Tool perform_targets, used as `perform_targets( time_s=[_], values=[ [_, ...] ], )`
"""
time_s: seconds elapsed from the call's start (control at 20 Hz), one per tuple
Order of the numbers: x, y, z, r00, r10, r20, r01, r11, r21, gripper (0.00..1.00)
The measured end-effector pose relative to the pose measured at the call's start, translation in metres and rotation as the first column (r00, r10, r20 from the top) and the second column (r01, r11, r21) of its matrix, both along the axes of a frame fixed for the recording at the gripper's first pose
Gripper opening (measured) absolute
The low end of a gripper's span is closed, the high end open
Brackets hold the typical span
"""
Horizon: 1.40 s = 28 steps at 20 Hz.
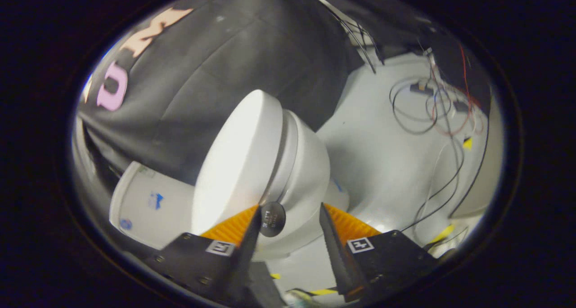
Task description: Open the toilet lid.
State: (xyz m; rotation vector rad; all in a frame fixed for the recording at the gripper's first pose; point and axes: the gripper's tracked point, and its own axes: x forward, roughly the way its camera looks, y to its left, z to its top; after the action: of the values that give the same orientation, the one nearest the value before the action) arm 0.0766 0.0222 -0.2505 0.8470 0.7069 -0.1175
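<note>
On the pale floor (387, 164) of the booth stood a white toilet (306, 173), seen tilted in the gripper view, with its tank (148, 204) against the black cloth wall (216, 74). The toilet lid (238, 159) lay nearly closed over the seat, a thin gap showing along its front edge. The gripper (288, 213) hovered just in front of the bowl, its 2 fingers spread apart and pinching nothing. A small dark round disc (272, 219) sat beside 1 fingertip, at the lid's front edge. Beyond the toilet, loose cables (427, 114) trailed across the floor.
</note>
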Motion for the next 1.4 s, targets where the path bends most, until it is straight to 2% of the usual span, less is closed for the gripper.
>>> perform_targets(
  time_s=[0.05,0.1,0.25,0.35,0.4,0.45,0.55,0.65,0.95,1.15,1.4],
  values=[
    [0.001,0.002,0.002,1.000,-0.017,0.006,0.017,0.998,0.054,0.67],
    [0.001,0.005,0.005,1.000,-0.020,0.021,0.018,0.996,0.090,0.66],
    [0.011,0.015,0.014,0.997,-0.031,0.066,0.023,0.993,0.117,0.16],
    [0.017,0.023,0.010,0.997,-0.010,0.072,0.005,0.998,0.067,0.17],
    [0.007,0.017,0.017,0.997,-0.024,0.077,0.018,0.996,0.083,0.17],
    [0.005,0.016,0.018,0.997,-0.017,0.080,0.009,0.995,0.101,0.04],
    [0.005,0.019,0.026,0.995,-0.001,0.095,-0.010,0.993,0.114,0.03],
    [0.002,0.025,0.025,0.995,0.029,0.094,-0.036,0.997,0.072,0.01],
    [0.002,0.026,0.043,0.991,0.044,0.127,-0.046,0.999,0.018,0.01],
    [0.004,0.036,0.071,0.982,0.062,0.178,-0.065,0.998,0.009,0.01],
    [0.003,0.052,0.109,0.957,0.141,0.255,-0.116,0.987,-0.111,0.02]
  ],
)
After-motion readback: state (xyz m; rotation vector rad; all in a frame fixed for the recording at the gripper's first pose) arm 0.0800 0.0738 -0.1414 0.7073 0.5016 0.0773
